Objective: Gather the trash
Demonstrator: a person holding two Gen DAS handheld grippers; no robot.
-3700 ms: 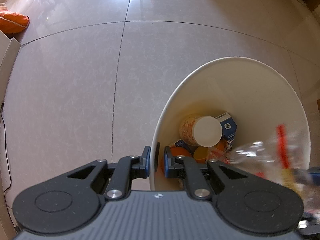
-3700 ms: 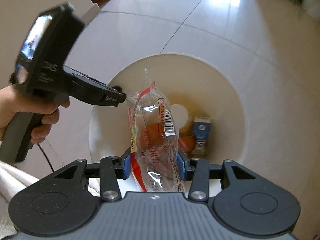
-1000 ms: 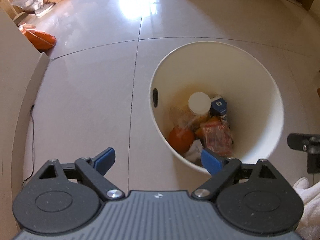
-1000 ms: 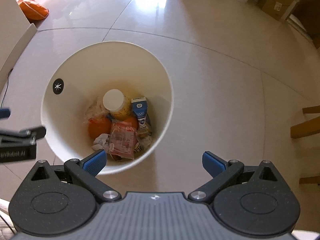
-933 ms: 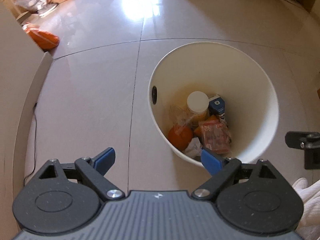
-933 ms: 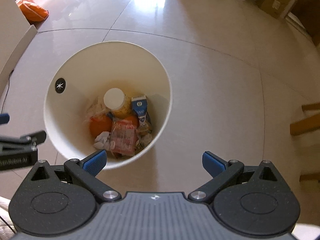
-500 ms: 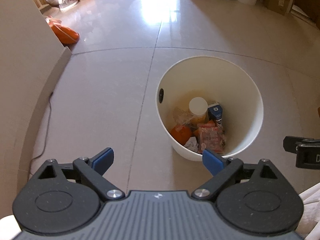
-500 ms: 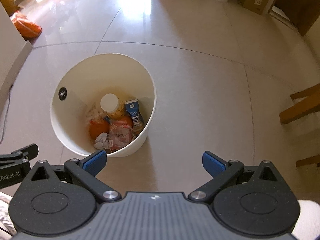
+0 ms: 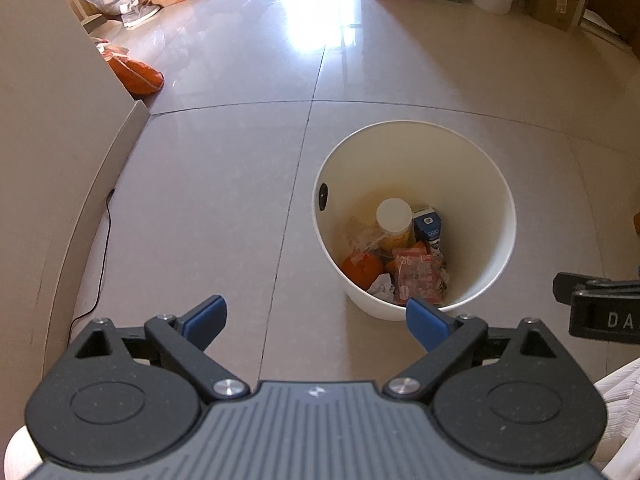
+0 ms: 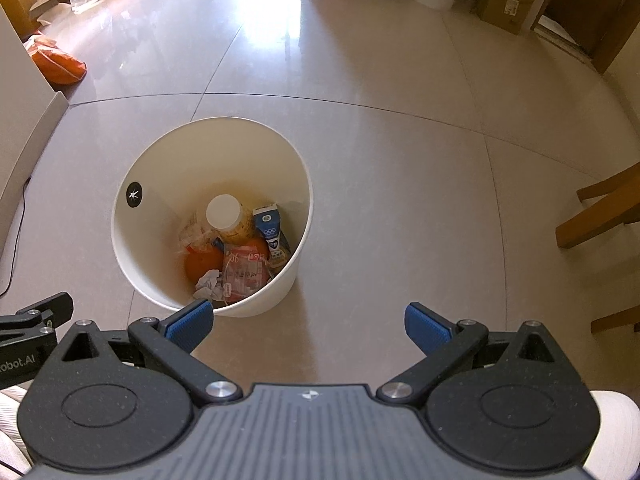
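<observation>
Both the left gripper (image 9: pixel 316 318) and the right gripper (image 10: pixel 306 326) stand spread wide and hold nothing, each raised above the tiled floor (image 10: pixel 400 168) on the near side of the white bin (image 10: pixel 140 264). Inside the bin lies the trash: a white-capped bottle (image 10: pixel 225 213), a blue carton (image 10: pixel 270 232) just beside it, an orange (image 10: pixel 202 264), crumpled white paper (image 10: pixel 208 282) and the clear red-printed wrapper (image 10: pixel 244 274) on top toward the bin's near wall.
</observation>
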